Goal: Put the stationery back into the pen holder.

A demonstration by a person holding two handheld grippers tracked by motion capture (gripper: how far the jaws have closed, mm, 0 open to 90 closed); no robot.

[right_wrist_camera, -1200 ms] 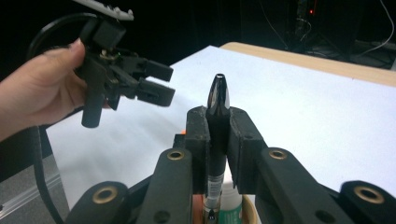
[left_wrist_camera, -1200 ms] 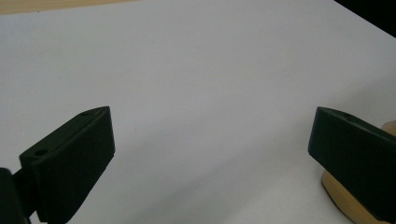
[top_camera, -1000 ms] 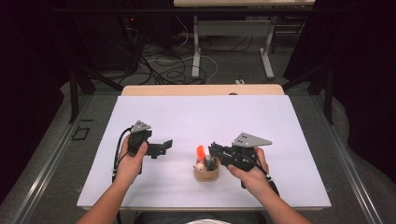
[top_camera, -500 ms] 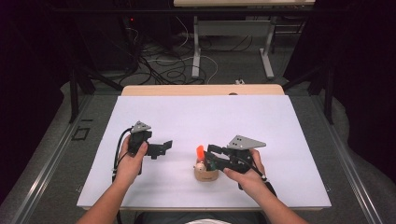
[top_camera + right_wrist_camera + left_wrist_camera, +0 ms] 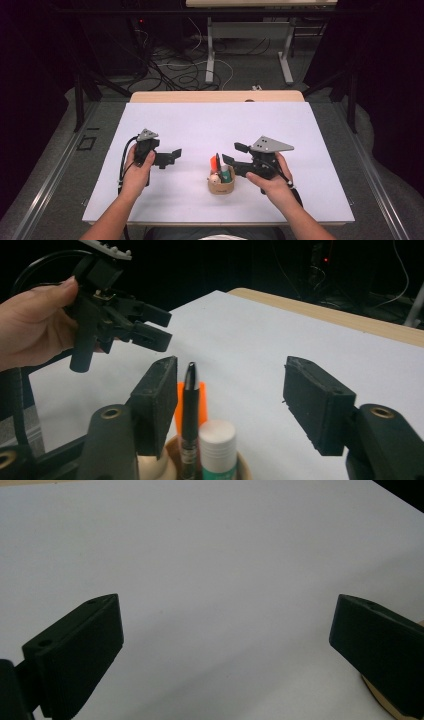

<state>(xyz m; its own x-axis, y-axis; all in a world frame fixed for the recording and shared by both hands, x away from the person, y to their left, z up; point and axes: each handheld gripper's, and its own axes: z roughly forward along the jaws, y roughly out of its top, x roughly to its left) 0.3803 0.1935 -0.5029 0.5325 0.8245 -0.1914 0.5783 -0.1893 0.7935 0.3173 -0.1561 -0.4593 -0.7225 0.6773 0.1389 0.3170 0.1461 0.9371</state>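
A small tan cup (image 5: 221,187) stands on the white table near the front middle. It holds an orange marker (image 5: 213,163), a black pen (image 5: 218,161) and a white-capped glue stick (image 5: 226,173). My right gripper (image 5: 233,153) hovers just right of the cup, open, with nothing between its jaws. In the right gripper view the black pen (image 5: 189,410), the orange marker (image 5: 201,405) and the glue stick (image 5: 217,445) rise beside the near jaw of my right gripper (image 5: 235,405). My left gripper (image 5: 170,157) is held open above the table, left of the cup.
The white table top (image 5: 210,125) stretches bare behind both hands, with a wooden edge (image 5: 215,96) at the back. The left gripper (image 5: 225,650) looks across bare white surface, with the cup rim (image 5: 382,702) at the lower right. Cables and table legs lie on the floor beyond.
My right gripper has shifted slightly by the cup, first dipping, then lifting a little. The black pen now shows upright in the cup. The left hand has stayed where it was.
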